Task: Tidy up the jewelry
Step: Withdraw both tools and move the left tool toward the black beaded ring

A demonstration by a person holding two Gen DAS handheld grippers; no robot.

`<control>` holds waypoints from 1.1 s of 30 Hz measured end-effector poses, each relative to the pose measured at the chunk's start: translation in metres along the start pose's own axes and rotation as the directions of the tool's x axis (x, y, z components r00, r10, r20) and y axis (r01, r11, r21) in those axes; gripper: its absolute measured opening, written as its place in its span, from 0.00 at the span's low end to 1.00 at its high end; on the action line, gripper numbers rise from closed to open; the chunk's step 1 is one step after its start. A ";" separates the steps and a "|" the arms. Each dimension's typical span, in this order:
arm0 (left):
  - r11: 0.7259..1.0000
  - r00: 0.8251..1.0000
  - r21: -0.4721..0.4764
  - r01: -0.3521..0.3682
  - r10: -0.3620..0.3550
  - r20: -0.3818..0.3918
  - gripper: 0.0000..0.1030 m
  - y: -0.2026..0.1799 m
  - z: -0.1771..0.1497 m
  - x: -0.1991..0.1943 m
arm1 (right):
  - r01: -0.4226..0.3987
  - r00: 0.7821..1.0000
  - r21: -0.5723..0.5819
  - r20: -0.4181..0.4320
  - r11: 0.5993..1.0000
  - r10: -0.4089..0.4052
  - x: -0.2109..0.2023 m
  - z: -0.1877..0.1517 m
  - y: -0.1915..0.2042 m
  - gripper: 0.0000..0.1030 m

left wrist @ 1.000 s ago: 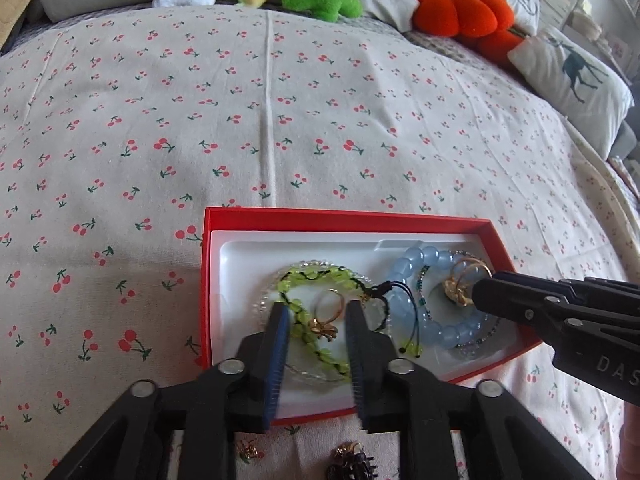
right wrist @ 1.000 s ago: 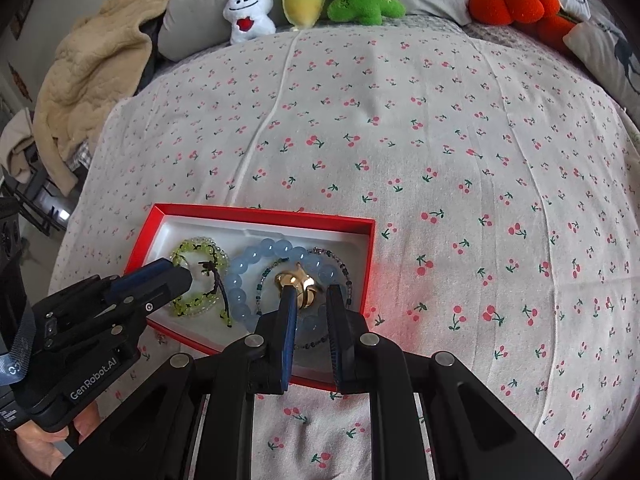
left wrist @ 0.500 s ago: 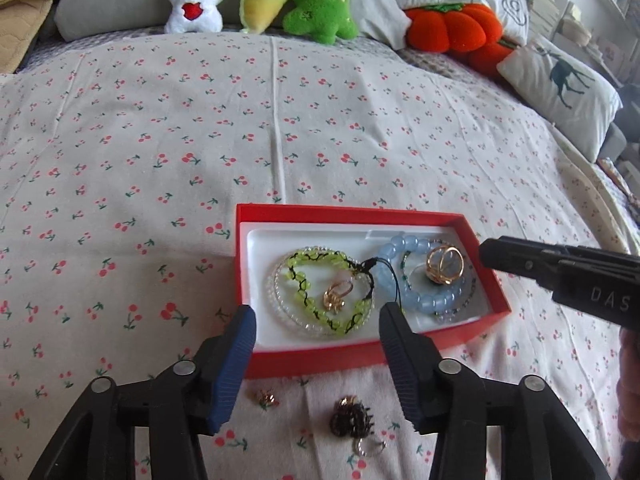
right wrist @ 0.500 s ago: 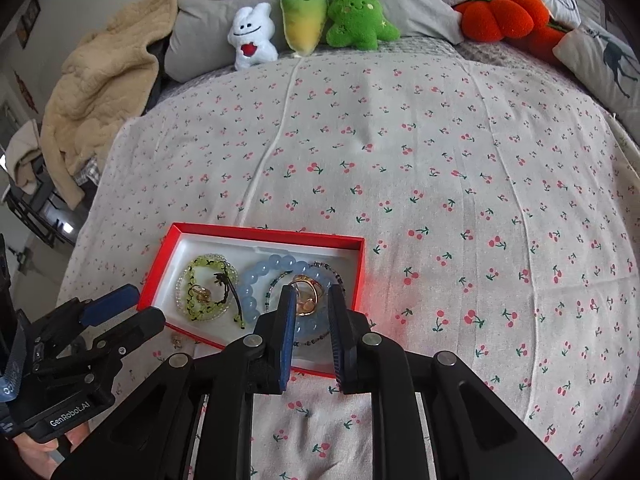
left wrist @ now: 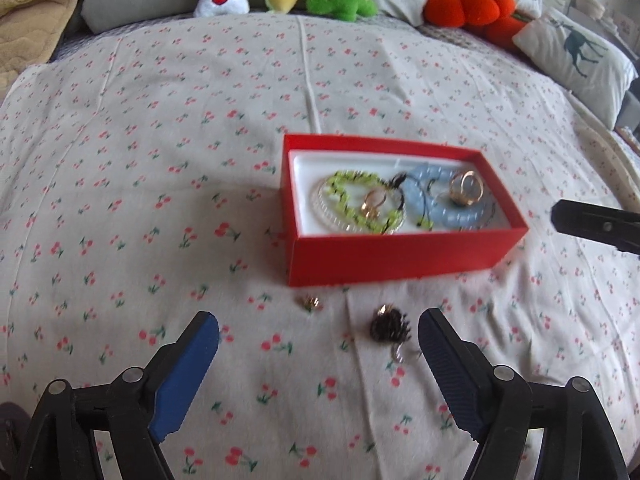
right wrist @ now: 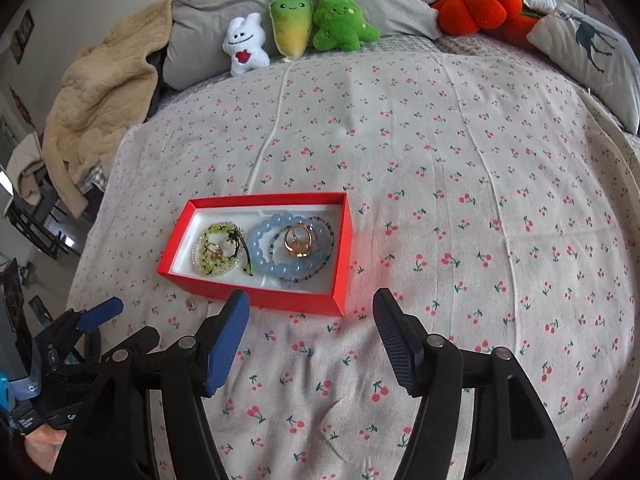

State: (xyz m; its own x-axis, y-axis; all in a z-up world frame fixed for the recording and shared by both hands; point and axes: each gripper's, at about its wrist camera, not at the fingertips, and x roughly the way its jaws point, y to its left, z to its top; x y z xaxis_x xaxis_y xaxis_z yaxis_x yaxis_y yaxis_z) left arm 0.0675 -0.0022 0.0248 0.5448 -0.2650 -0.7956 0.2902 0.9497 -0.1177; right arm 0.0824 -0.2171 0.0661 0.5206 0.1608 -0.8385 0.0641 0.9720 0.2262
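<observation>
Jewelry loose on the cherry-print bedsheet [left wrist: 160, 128]: a dark spiky brooch [left wrist: 390, 324] (clip, perhaps) lies just ahead of my wide-open left gripper [left wrist: 318, 340], nearer its right finger; my right gripper [right wrist: 310, 320] is spread too.

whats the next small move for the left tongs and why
Probably lower the open left tongs onto the dark clip. It lies on the sheet just ahead of them, outside the red box, as does the small gold earring, while the bracelets and rings are already inside.
</observation>
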 end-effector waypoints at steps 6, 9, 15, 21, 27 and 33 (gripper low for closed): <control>1.000 0.999 -0.010 -0.029 0.029 -0.039 0.84 0.008 -0.017 -0.003 | 0.029 0.999 -0.019 -0.020 0.999 -0.029 -0.005 -0.016 0.002 0.73; 0.999 0.998 -0.026 -0.038 0.036 -0.052 0.86 0.014 -0.024 -0.004 | 0.041 0.999 -0.014 -0.023 0.999 -0.041 -0.006 -0.022 0.000 0.77; 0.998 0.996 -0.039 -0.054 0.051 -0.076 0.87 0.022 -0.032 -0.003 | 0.076 0.995 -0.028 -0.069 0.997 -0.077 0.005 -0.033 -0.001 0.79; 0.998 0.991 -0.019 -0.064 0.061 -0.117 0.87 0.023 -0.040 0.008 | 0.103 0.983 -0.083 -0.141 0.991 -0.114 0.023 -0.048 0.002 0.79; 0.998 0.983 -0.004 -0.069 0.067 -0.169 0.87 0.019 -0.044 0.022 | 0.131 0.967 -0.124 -0.203 0.984 -0.154 0.039 -0.059 0.004 0.79; 0.999 0.985 -0.023 -0.030 0.026 -0.171 0.87 0.013 -0.041 0.029 | 0.145 0.956 -0.151 -0.234 0.978 -0.178 0.049 -0.062 0.006 0.79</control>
State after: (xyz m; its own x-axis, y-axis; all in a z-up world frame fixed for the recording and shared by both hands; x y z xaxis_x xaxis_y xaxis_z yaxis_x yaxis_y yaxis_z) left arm 0.0545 0.0091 -0.0239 0.4097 -0.2079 -0.8882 0.2554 0.9609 -0.1072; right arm 0.0557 -0.1925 -0.0044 0.2870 0.0211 -0.9577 0.0093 0.9996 0.0248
